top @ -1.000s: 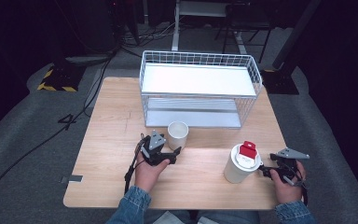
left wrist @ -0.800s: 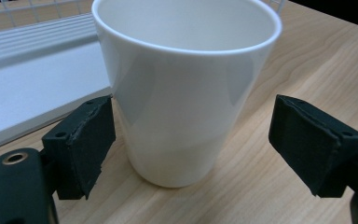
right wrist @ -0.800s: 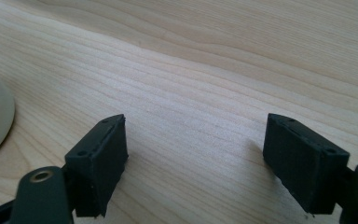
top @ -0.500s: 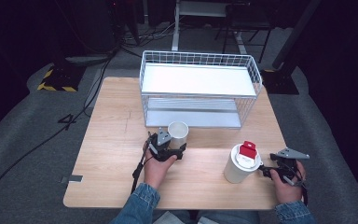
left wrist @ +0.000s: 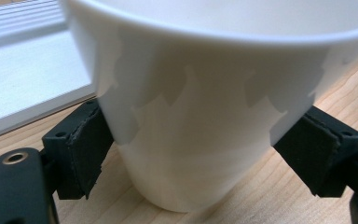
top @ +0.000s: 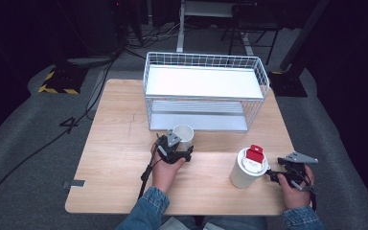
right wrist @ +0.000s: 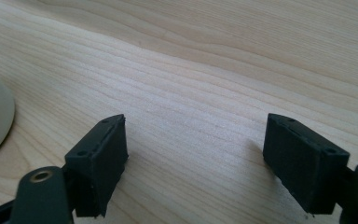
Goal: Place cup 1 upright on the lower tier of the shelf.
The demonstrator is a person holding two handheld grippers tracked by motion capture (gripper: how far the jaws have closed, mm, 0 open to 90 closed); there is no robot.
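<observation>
Left gripper (top: 182,149) now against white cup (top: 184,135), pads touching; right gripper (right wrist: 193,163) wide over pale wooden table (top: 115,143).

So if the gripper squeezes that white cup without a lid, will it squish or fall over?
The white cup looks thin-walled and empty, so it is probably light and might dent under a hard squeeze. It narrows toward its base, so a push near the rim could tip it. The left gripper fingers sit low, which likely helps.
</observation>
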